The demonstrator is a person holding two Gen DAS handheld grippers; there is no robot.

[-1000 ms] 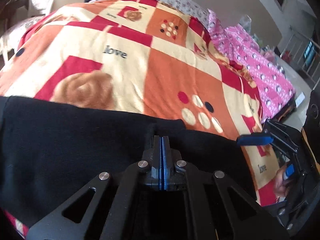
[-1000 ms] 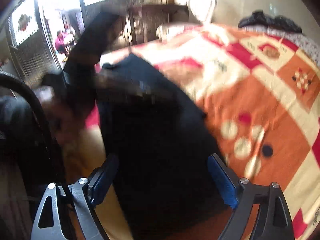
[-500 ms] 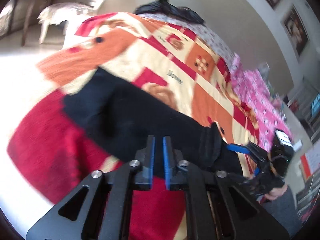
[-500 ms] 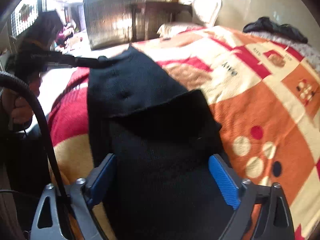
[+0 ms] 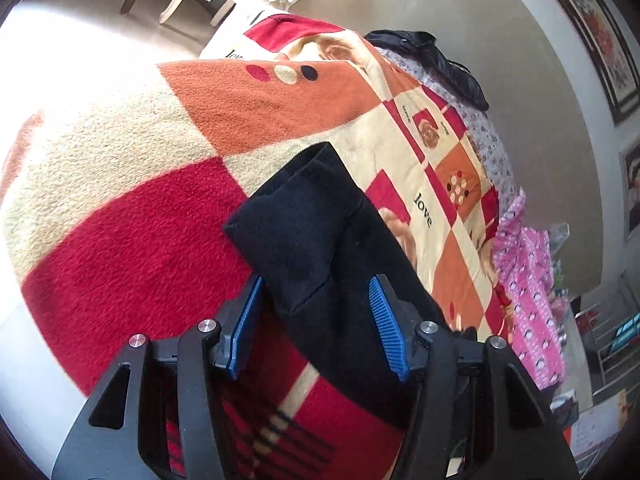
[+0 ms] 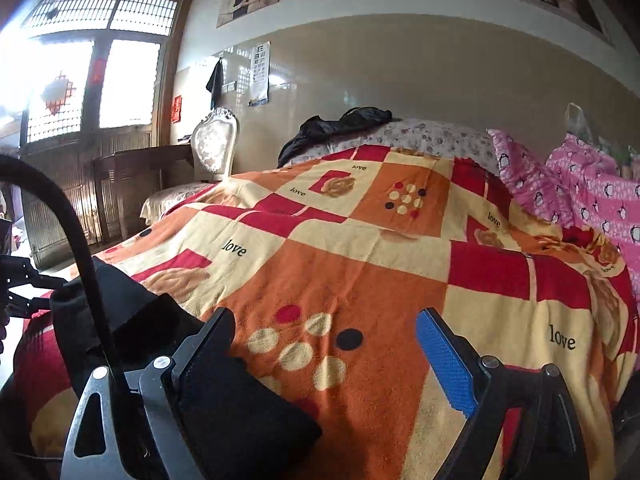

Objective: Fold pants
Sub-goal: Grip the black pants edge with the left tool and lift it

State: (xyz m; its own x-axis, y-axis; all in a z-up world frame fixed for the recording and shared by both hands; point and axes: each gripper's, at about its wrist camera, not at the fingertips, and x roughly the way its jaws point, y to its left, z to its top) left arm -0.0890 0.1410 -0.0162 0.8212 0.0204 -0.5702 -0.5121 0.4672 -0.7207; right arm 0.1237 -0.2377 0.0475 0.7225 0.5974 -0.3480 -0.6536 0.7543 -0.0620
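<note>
The black pants (image 5: 316, 236) lie folded on the patchwork blanket (image 5: 120, 248), with one layer lapped over another. My left gripper (image 5: 318, 320) hovers over their near end. Its jaws are opening, and the cloth lies between and under the blue pads (image 5: 386, 328) without being pinched. In the right wrist view the pants (image 6: 240, 412) sit at the lower left, partly behind the left finger. My right gripper (image 6: 328, 352) stands wide open over the orange patch of the blanket (image 6: 360, 280), with nothing between its fingers.
A pink penguin quilt (image 6: 592, 196) is heaped at the bed's right side. A dark garment (image 6: 340, 124) lies on the flowered pillow by the wall. A white chair (image 6: 214, 144) and a wooden desk (image 6: 132, 184) stand left of the bed. A black cable (image 6: 80, 248) crosses the right wrist view.
The left gripper, shut on the pants a second ago, has opened and swung along them to their end. The right gripper has turned right, off the pants and onto the blanket.
</note>
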